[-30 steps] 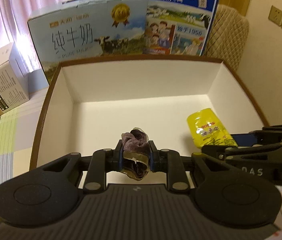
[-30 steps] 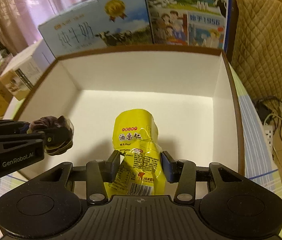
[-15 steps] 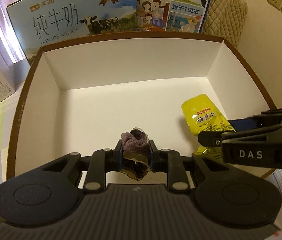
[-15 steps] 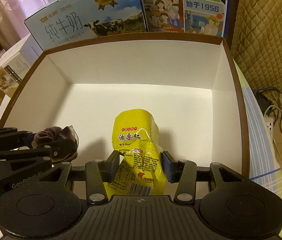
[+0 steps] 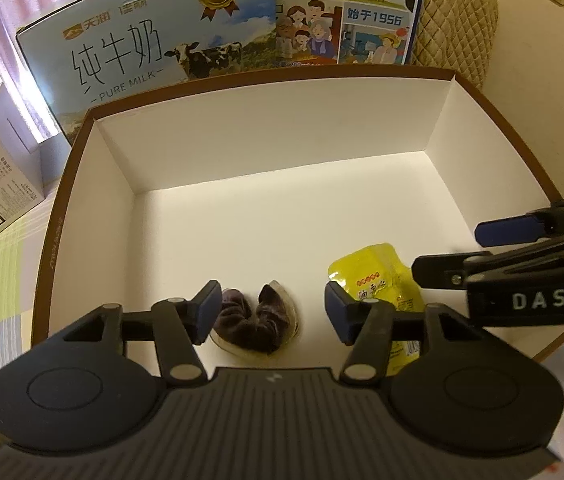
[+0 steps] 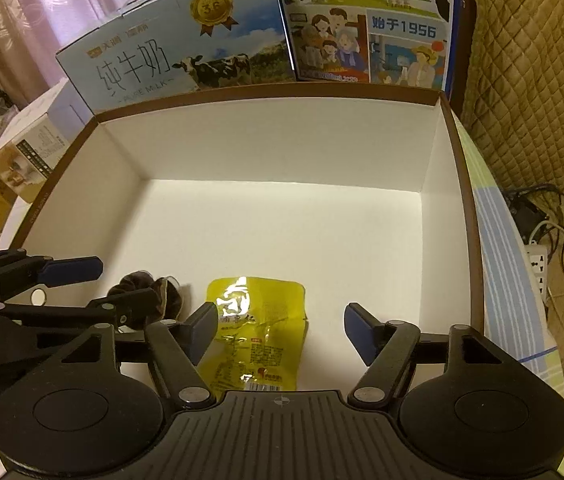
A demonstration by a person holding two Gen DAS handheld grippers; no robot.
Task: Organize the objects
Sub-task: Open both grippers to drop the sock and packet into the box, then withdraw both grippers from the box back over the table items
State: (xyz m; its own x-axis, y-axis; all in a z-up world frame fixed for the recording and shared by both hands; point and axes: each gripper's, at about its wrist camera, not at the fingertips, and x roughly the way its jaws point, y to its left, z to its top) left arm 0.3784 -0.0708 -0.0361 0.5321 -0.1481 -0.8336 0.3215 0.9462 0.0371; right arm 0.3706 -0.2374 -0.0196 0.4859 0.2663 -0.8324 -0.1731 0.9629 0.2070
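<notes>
While both pairs of my jaws have just been opening, the dark snack [image 5: 256,318] lies loose between my left gripper [image 5: 272,310] fingers; the yellow packet [image 6: 256,332] seemingly flat below my right gripper [image 6: 280,332], pointing away.

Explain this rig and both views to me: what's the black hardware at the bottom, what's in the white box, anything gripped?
No robot arm: a person holds one two-finger gripper in each hand, each with a fisheye camera looking along its fingers.

Left wrist view: the left gripper, with the right one coming in from the side. Right wrist view: the right gripper.

Both hover over an open white box with a brown rim. On its floor lie a dark purple wrapped snack and a yellow snack packet.

Both pairs of jaws have just been opening. Each item lies loose between them, so nothing is gripped. Milk cartons stand behind the box.
</notes>
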